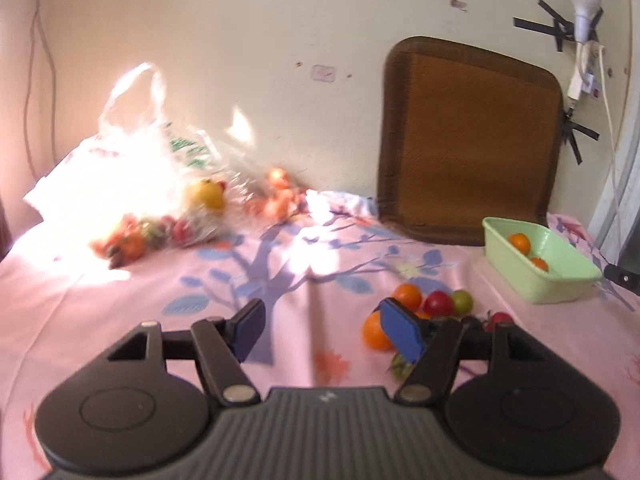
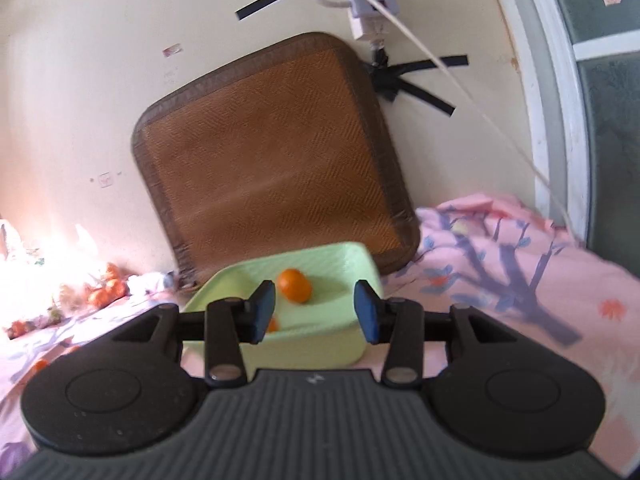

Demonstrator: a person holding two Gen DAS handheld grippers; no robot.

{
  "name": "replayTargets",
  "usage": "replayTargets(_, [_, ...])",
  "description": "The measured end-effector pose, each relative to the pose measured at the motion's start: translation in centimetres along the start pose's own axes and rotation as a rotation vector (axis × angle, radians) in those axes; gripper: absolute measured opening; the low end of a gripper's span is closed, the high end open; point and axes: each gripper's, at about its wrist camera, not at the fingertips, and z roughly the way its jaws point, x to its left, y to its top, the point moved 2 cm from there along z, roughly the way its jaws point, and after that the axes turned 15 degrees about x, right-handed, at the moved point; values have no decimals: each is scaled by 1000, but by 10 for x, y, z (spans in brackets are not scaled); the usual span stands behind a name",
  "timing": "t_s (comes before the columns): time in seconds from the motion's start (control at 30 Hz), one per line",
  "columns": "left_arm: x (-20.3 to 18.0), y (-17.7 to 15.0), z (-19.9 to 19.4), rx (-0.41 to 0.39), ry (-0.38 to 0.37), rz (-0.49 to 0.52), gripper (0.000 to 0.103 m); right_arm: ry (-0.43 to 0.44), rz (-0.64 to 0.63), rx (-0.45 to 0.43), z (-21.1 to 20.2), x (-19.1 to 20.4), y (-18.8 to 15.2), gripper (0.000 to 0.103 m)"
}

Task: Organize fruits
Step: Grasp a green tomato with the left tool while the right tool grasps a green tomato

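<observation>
A light green tub (image 1: 536,284) stands on the pink floral cloth at the right, with two oranges (image 1: 520,243) in it. A loose cluster of fruit lies in front of it: oranges (image 1: 407,295), a red fruit (image 1: 438,303) and a green one (image 1: 462,301). My left gripper (image 1: 326,332) is open and empty, just left of this cluster. My right gripper (image 2: 316,312) is open and empty, above the tub (image 2: 340,264); an orange (image 2: 295,285) lies between its fingers' line of sight, inside the tub.
A clear plastic bag (image 1: 132,176) with more fruit lies at the back left in bright sunlight. A brown woven mat (image 1: 468,140) leans on the wall behind the tub. Cables and a power strip (image 2: 370,8) hang on the wall.
</observation>
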Motion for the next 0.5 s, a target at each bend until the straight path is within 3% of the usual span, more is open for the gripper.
replayTargets(0.13, [18, -23, 5, 43, -31, -34, 65, 54, -13, 61, -12, 29, -23, 46])
replayTargets(0.3, [-19, -28, 26, 77, -98, 96, 65, 151, -22, 158, -10, 71, -44, 46])
replayTargets(0.5, [-61, -26, 54, 85, -45, 213, 64, 179, -104, 260, 11, 114, -49, 46])
